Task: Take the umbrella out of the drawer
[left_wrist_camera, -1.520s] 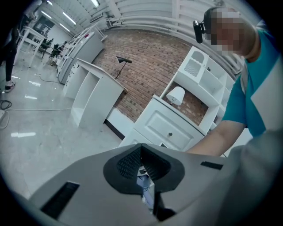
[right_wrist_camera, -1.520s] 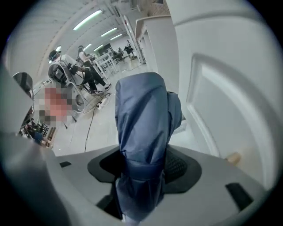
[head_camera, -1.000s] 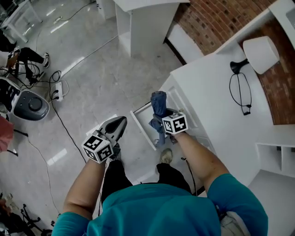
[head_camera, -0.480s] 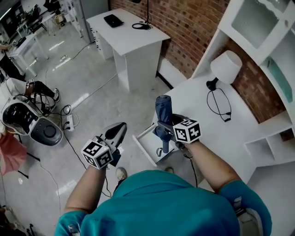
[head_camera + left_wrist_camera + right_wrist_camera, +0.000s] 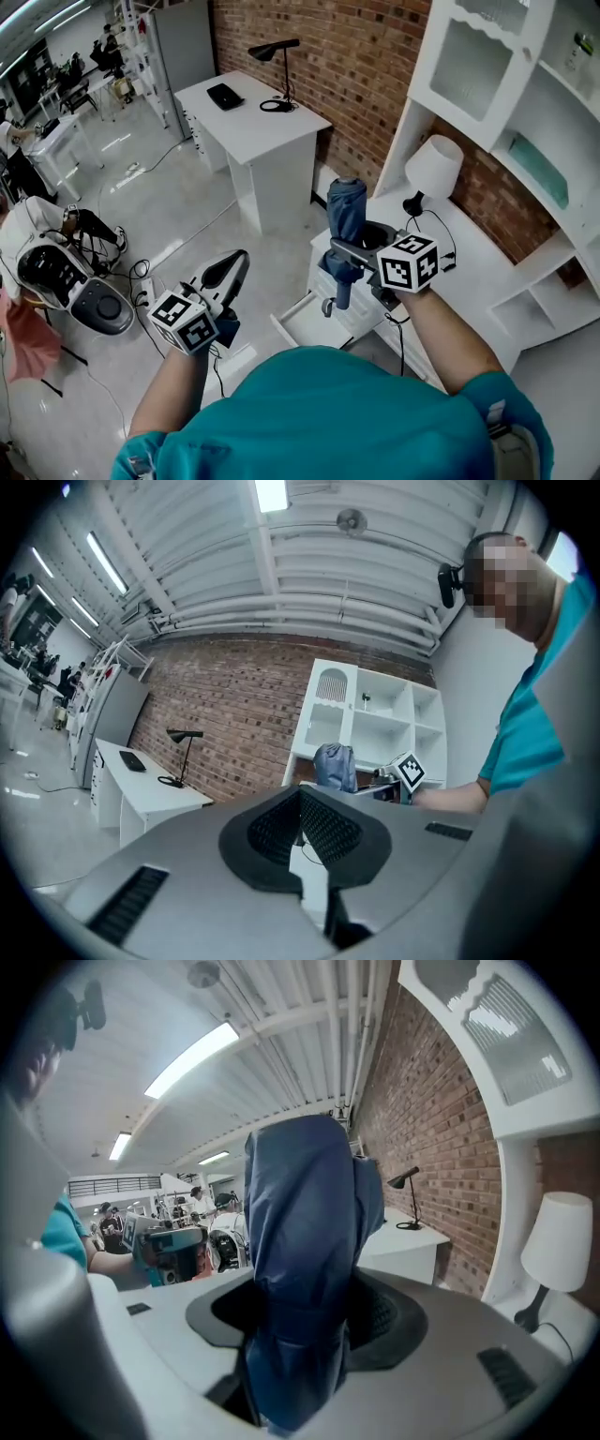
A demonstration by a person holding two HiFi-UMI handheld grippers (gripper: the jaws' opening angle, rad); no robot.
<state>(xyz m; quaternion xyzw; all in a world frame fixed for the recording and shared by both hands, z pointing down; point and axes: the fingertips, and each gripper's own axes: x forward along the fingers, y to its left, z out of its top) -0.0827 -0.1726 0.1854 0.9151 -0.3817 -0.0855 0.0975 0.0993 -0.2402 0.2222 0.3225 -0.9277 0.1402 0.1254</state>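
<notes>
- The folded umbrella [image 5: 345,217] is clear of the drawer, held upright between the jaws of the right gripper [image 5: 349,253]. Its rounded top stands above the jaws and its slim handle end hangs below them.
- In the right gripper view the jaws stand wide but are clamped on the umbrella [image 5: 305,1269]. The dark ribbed pads press into its blue cloth on either side.
- It looks light, with loose, soft, creased fabric wrapped over a stiff core. I'd expect the cloth to slide or bunch under the pads, so the firm middle of the bundle, where it is held now, seems the best place to hold it.
- The left gripper [image 5: 228,274] sits off to the side of the right jaws, well apart. Its grey shells and black pads [image 5: 323,829] are drawn together with nothing between them.
- Below the right jaws the white drawer [image 5: 302,325] hangs open from a smooth white cabinet.
- Beyond the jaws are a white table lamp [image 5: 431,169] and a rough red brick wall [image 5: 361,66].
</notes>
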